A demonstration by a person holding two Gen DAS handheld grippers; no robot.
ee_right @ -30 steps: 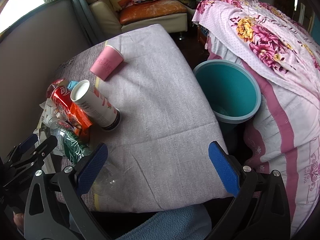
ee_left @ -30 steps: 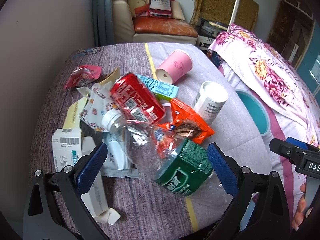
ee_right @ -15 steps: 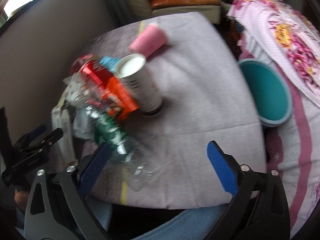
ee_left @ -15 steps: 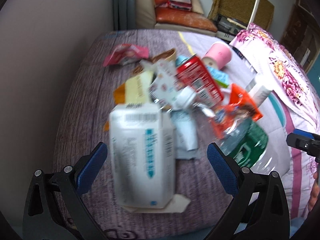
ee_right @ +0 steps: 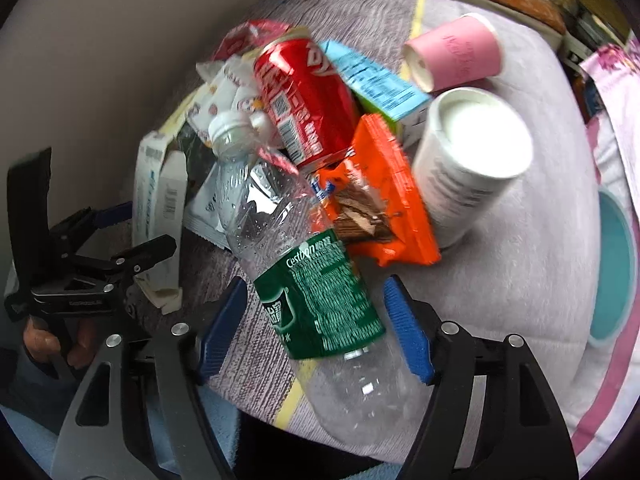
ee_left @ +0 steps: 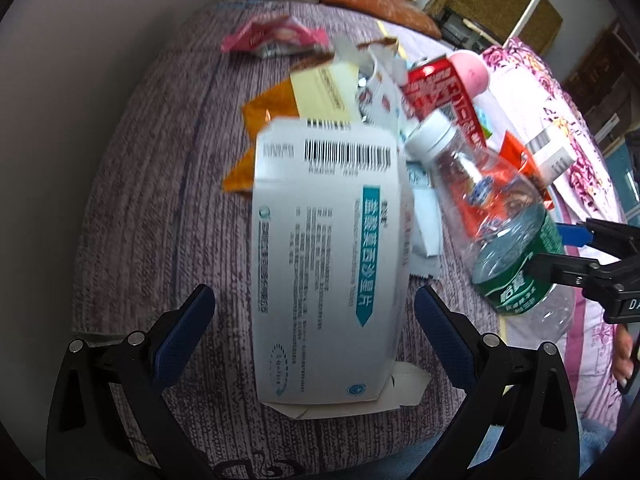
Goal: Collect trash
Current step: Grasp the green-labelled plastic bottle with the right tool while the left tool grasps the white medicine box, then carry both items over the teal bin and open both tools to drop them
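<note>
Lying right between the two blue pads of the right tongs [ee_right: 314, 324]: a clear plastic bottle [ee_right: 316, 296] with a green label. Pointing its white cap away from the tongs, up and to the left, with its bottom end hanging just past the edge of the desk [ee_right: 500, 280]. Crossing the pads, so a squeeze would land on the label. Just been closing in, those tongs, but not pinching yet; a thin gap on each side.

Thin, shiny and crinkly, with water drops inside. Easy to squash. Round too, so likely to roll or slip.

Leaning on the bottle's top half: an orange wrapper [ee_right: 384, 200] and a red can [ee_right: 304, 96]. May tumble when the bottle lifts.

Spread wide over a flat white cardboard box [ee_left: 324, 260]: the left tongs [ee_left: 314, 330], holding nothing. Long side of the box running away from them.

Off to the right, below the desk: a teal bin [ee_right: 612, 268]. Probably the place for the bottle.
</note>
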